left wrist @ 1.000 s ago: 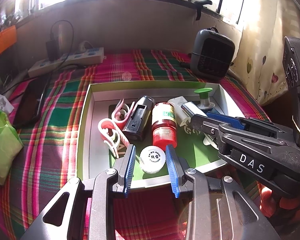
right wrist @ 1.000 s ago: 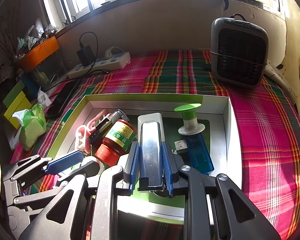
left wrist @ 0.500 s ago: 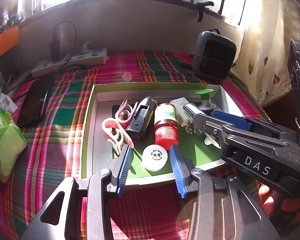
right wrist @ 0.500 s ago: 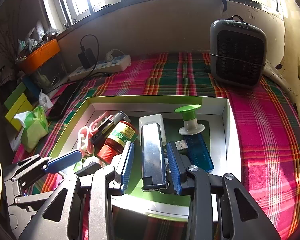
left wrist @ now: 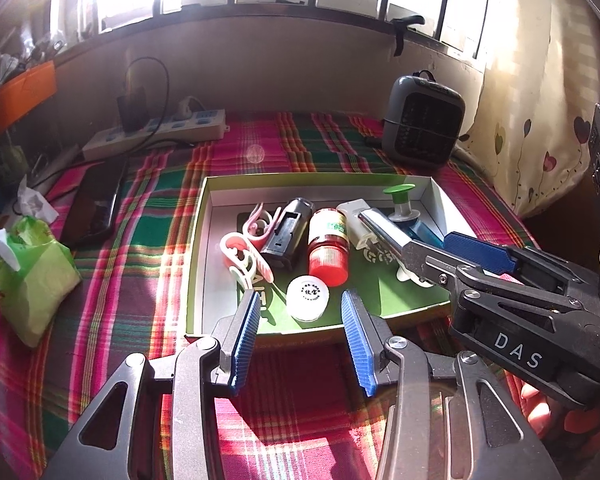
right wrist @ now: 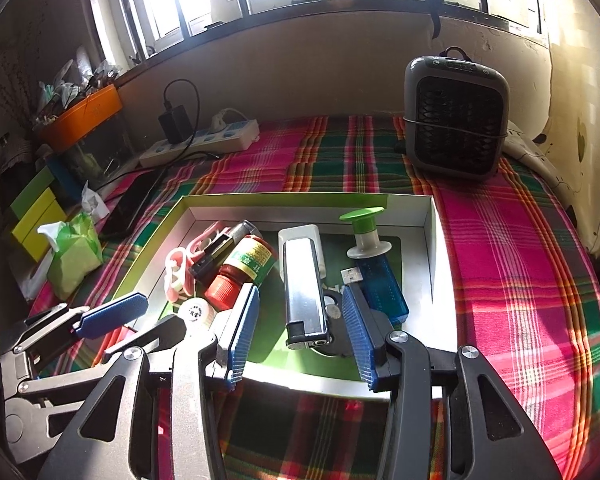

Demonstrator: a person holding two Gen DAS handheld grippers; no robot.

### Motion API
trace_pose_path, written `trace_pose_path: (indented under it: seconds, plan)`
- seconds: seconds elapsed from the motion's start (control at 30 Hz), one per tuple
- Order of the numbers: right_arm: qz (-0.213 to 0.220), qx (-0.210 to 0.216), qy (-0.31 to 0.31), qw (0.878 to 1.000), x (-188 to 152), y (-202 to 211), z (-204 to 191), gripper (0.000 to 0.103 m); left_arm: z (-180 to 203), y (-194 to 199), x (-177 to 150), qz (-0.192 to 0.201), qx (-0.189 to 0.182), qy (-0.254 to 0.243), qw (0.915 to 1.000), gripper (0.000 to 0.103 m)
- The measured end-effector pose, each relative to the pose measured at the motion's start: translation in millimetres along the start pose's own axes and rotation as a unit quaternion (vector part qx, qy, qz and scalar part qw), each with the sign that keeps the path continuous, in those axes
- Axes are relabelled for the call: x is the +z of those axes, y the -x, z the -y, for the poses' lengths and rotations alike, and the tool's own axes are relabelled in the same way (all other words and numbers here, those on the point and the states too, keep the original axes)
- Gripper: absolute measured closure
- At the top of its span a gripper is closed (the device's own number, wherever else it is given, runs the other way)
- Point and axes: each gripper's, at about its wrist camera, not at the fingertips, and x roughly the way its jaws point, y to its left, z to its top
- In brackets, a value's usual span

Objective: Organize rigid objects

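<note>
Inside a shallow box on a plaid cloth, left to right: pink clips, a red-capped bottle, a silver lighter. The left gripper gapes empty around a small white jar; the right gripper stands wide, flanking the lighter without touching

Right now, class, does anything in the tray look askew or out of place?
Yes. The red-capped bottle lies tipped on its side, angled against the black case, and the pink clips sit in a tangle at the tray's left.
</note>
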Motion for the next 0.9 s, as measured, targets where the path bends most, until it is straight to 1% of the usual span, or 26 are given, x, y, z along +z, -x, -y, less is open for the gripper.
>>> trace_pose_path:
  seconds: [0.13, 0.37, 0.47, 0.57, 0.67, 0.9]
  plan:
    - [-0.001, -0.009, 0.004, 1.000, -6, 10, -3, 0.058, 3, 12, -6, 0.005, 0.007, 0.000, 1.0000, 0.062]
    - [-0.007, -0.017, 0.002, 1.000, -22, 28, -4, 0.058, 6, 28, -23, -0.001, 0.015, 0.005, 0.9999, 0.061]
    - [-0.010, -0.023, 0.005, 1.000, -30, 34, -5, 0.058, 10, 33, -33, -0.003, 0.024, 0.002, 0.9997, 0.061]
    - [-0.015, -0.030, 0.009, 0.999, -40, 38, -7, 0.058, 12, 34, -43, -0.011, 0.019, 0.005, 0.9997, 0.061]
    - [-0.026, -0.042, 0.012, 0.999, -52, 40, -6, 0.058, 15, 32, -53, -0.022, 0.024, 0.006, 0.9995, 0.061]
    - [-0.045, -0.052, -0.001, 0.998, -76, 44, 1, 0.058, 19, 29, -78, -0.046, 0.028, 0.004, 0.9985, 0.061]
